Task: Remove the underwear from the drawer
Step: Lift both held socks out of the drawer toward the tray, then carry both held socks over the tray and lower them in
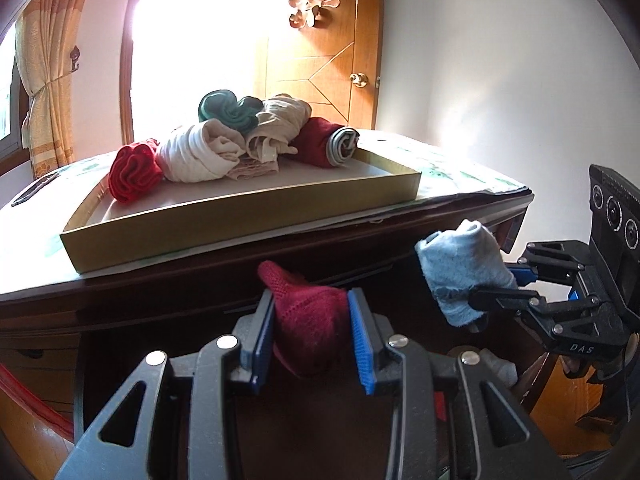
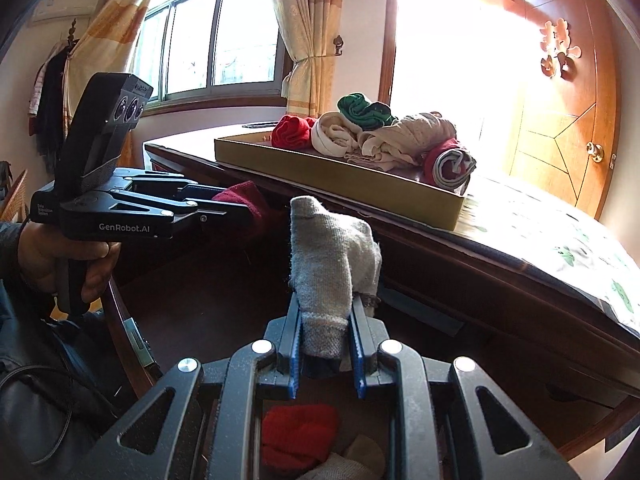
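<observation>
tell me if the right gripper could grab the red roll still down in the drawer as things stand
Probably not yet. The right gripper is already shut on a pale blue-grey roll, so its jaws are full. The red roll lies uncovered below it, so the way looks free once that load is set down.

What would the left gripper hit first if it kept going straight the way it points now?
Probably the dark wooden front edge of the dresser top, just beyond the maroon roll that the left gripper is shut on. Depth is hard to judge through the fisheye.
</observation>
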The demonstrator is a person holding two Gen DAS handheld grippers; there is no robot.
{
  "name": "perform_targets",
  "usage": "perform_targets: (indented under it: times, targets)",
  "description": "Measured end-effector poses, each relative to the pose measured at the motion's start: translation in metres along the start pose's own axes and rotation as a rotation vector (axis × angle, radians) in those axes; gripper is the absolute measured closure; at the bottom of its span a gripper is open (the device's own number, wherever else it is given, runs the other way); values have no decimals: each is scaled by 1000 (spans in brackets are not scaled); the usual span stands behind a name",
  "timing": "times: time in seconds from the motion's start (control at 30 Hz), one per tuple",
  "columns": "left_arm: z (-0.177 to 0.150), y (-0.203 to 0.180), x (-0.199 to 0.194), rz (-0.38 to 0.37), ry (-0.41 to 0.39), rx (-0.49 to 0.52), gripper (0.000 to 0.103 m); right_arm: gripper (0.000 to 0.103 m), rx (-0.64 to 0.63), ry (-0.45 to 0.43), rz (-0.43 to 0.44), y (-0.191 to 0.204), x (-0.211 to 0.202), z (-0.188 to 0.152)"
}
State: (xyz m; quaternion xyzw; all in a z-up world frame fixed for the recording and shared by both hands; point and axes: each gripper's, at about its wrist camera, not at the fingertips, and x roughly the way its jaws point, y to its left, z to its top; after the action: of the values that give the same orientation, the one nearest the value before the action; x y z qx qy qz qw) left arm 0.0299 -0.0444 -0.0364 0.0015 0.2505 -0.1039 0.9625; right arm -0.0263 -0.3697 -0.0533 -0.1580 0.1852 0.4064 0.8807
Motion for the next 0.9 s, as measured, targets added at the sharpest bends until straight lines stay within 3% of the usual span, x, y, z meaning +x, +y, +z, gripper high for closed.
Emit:
perform_targets:
  times: [0.9]
  targets:
    - [10, 5, -24, 59, -82, 11, 69, 81, 4, -106, 21, 8, -8, 17]
